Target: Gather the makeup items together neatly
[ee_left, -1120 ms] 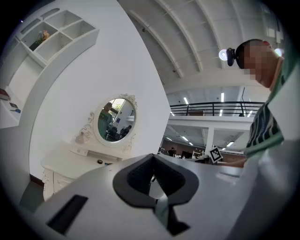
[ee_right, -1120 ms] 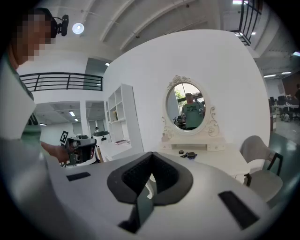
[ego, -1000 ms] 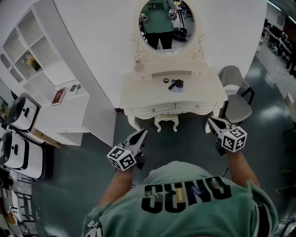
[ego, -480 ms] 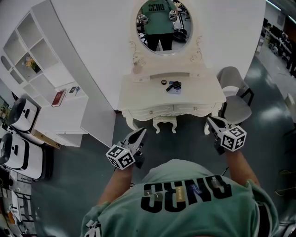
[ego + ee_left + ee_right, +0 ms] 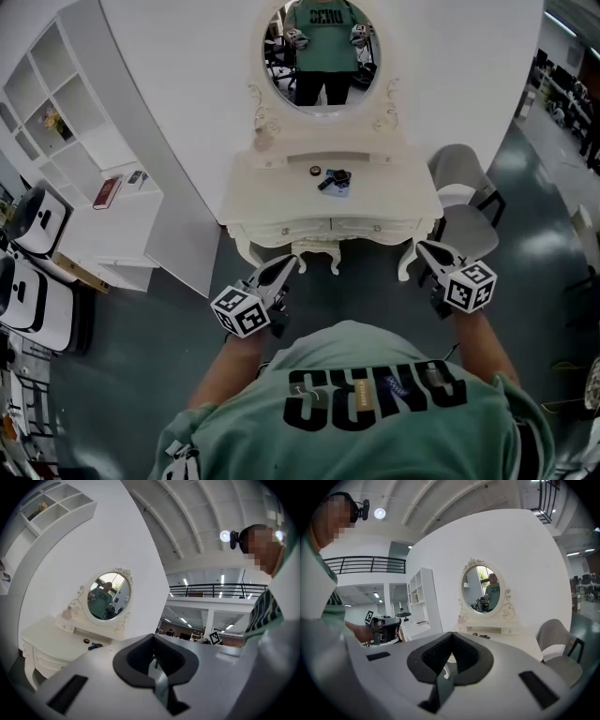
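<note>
The makeup items lie on the white dressing table point(image 5: 272, 192) ahead of me: a small round compact point(image 5: 315, 171), a dark item point(image 5: 334, 176) and a blue piece point(image 5: 342, 187) under it. Both grippers hang in the air short of the table's front edge, well away from the items. My left gripper point(image 5: 287, 263) is shut with nothing in it, and so is my right gripper point(image 5: 425, 249). The left gripper view shows the closed left gripper point(image 5: 153, 641) with the items point(image 5: 93, 645) far off. From the right gripper point(image 5: 452, 639), the items point(image 5: 483, 636) are small specks.
An oval mirror point(image 5: 322, 52) stands on the table's back. A grey chair point(image 5: 464, 202) sits at the table's right end. A white shelf unit point(image 5: 56, 103) and a low cabinet point(image 5: 112, 225) stand to the left, with white cases point(image 5: 28, 300) on the floor.
The dressing table has drifted left and down in the head view. Both grippers stay shut and keep their places in front of my body.
</note>
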Demonstrator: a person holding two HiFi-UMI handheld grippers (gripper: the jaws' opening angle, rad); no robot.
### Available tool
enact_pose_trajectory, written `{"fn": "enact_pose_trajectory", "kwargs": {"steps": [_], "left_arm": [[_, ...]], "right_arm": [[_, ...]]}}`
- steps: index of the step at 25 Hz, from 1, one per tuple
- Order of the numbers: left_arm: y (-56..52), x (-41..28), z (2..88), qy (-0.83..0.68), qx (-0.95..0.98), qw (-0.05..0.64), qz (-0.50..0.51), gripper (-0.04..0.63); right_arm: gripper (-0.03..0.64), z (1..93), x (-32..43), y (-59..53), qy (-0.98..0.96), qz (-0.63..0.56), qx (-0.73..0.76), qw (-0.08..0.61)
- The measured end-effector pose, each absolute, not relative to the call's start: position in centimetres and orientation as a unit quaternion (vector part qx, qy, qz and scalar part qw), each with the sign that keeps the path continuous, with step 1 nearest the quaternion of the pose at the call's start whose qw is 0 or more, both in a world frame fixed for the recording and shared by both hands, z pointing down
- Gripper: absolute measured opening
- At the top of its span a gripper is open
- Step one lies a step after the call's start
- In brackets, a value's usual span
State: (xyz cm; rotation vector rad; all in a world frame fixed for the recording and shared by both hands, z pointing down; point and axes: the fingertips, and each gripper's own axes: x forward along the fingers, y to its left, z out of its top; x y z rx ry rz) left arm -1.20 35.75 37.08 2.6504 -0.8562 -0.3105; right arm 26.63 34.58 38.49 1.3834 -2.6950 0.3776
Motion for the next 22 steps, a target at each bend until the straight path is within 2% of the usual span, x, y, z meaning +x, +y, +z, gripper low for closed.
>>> {"fn": "enact_pose_trajectory", "kwargs": {"steps": [12, 22], "left_arm": [[25.9, -1.2, 39.6, -0.293, 0.933, 0.188, -0.09, 0.009], [3.9, -6.0, 40.2, -0.214, 0.956, 0.189, -0.066, 0.009]], "right_arm": [[-0.006, 41.9, 25.2, 25.4, -0.881, 0.149, 0.445, 0.053], [-0.006, 42.3, 18.9, 6.6, -0.846, 0.165, 0.504, 0.051]]}}
